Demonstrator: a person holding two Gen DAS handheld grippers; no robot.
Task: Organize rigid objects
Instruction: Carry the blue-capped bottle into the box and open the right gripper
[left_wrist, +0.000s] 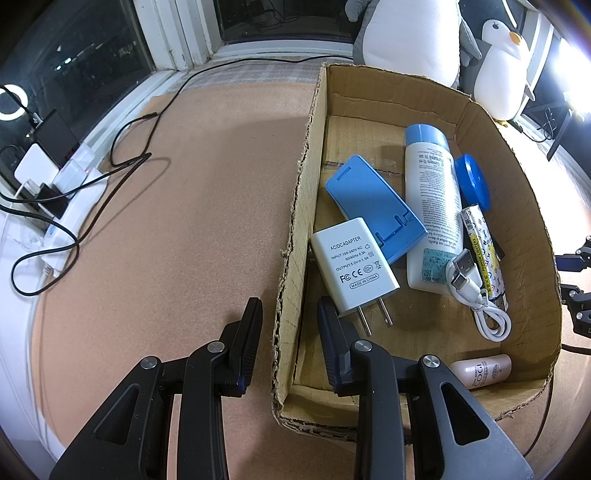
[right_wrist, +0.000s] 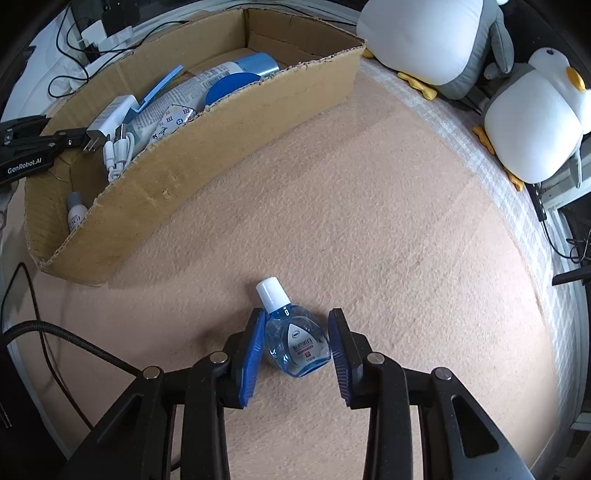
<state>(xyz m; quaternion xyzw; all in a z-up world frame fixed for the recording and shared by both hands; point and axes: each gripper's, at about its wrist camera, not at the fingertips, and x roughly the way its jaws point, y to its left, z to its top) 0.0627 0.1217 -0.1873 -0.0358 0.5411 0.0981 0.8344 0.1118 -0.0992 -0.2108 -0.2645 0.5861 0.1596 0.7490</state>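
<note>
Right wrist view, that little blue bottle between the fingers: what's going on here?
A person with a gripper in each hand is sorting small things into a cardboard box. The right gripper straddles a small blue dropper bottle lying on the tan mat; the left pad touches it, the right pad looks just clear. The left gripper straddles the box's near wall, apparently clamped on it. Already inside: a white charger, a blue stand, a white tube, a cable.

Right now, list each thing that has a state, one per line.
eye-drop bottle: capped, lying on the mat, between the fingers
right gripper: closing around the bottle, right pad not yet touching
left gripper: shut on the box wall
cardboard box: open-topped, holding items
adapter: unplugged, in the box
</note>
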